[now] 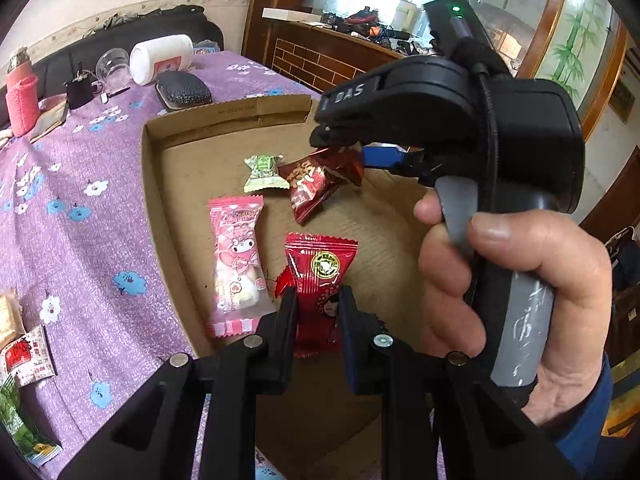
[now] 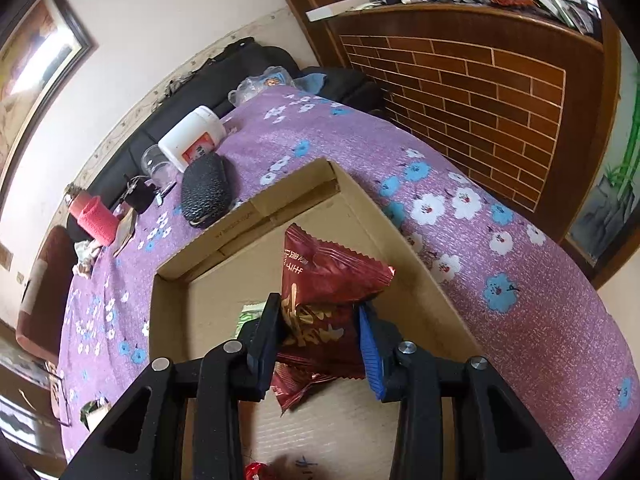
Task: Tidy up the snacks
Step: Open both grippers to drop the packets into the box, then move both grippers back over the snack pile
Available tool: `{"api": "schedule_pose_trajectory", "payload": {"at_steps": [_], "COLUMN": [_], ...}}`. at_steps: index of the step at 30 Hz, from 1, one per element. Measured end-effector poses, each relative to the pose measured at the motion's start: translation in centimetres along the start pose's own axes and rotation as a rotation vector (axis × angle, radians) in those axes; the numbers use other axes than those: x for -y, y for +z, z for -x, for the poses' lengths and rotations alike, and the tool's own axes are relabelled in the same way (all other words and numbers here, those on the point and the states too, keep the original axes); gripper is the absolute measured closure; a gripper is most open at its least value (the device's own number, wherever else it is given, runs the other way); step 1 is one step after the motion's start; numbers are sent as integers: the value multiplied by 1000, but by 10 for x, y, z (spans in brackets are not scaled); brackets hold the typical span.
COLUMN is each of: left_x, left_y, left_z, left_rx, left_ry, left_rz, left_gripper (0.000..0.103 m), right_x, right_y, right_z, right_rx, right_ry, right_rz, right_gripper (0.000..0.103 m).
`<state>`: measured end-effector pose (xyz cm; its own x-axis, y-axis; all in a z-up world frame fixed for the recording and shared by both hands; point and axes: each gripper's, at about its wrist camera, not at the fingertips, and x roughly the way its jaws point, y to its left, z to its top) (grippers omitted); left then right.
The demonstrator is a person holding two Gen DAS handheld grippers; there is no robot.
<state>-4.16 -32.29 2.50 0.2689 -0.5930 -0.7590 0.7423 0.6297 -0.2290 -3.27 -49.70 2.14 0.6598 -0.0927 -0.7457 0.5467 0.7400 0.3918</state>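
The right gripper point(image 2: 318, 332) has its jaws pinching a dark red snack packet point(image 2: 320, 280) by its middle, held above the floor of the cardboard box point(image 2: 400, 236). The left gripper point(image 1: 318, 312) has its jaws closed against the lower half of a bright red packet point(image 1: 320, 268), which appears to lie on the box floor.

Handling, as judged: these packets are light, crinkly foil or plastic, soft-sided, and likely slippery. The crimped ends would fold under a grip; the filled middle gives the firmest hold. Contents may crush if squeezed hard.

The left wrist view alone shows the pink packet point(image 1: 236, 256) and the small green packet point(image 1: 264, 172) inside the box, more packets point(image 1: 24, 356) on the purple cloth point(image 1: 80, 240) at near left, and the person's hand point(image 1: 516, 300) on the right gripper's handle. The right wrist view alone shows the box's far right corner and the brick-patterned panel point(image 2: 472, 92) beyond the desk.
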Motion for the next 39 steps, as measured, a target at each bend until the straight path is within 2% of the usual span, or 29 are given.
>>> {"api": "schedule_pose_trajectory", "payload": {"at_steps": [2,6,10,17,19,22,26,30,32,37,39], "left_x": [-4,-5,-1,-10,-15,-24,-41,-72,-100,-191,-229], "left_y": [1,3,3,11,15,23,24,12,-1,-57,-81], "left_z": [1,10,14,32,37,47,79,114,135,175,179], "left_rx": [3,46,70,139,133,78,73,112,136,177,202], "left_ry": [-10,-26,-14,33,65,117,127,189,236,368,426], "left_rz": [17,23,11,49,87,129,150,159,200,396,516], "left_gripper": [79,53,52,52,52,52,52,52,52,52,52], "right_x": [-1,-5,-5,-13,-15,-17,-23,-38,-47,-80,-93], "right_y": [-1,-1,1,1,1,0,-2,-9,-13,-31,-40], "right_z": [2,10,15,36,37,33,37,40,40,44,40], "right_rx": [4,42,70,167,173,151,157,156,152,149,101], "right_ry": [6,13,9,108,104,118,152,202,231,301,372], "right_rz": [-1,13,11,22,29,36,64,130,168,317,362], "right_gripper": [63,56,53,53,53,53,53,53,53,53,53]}}
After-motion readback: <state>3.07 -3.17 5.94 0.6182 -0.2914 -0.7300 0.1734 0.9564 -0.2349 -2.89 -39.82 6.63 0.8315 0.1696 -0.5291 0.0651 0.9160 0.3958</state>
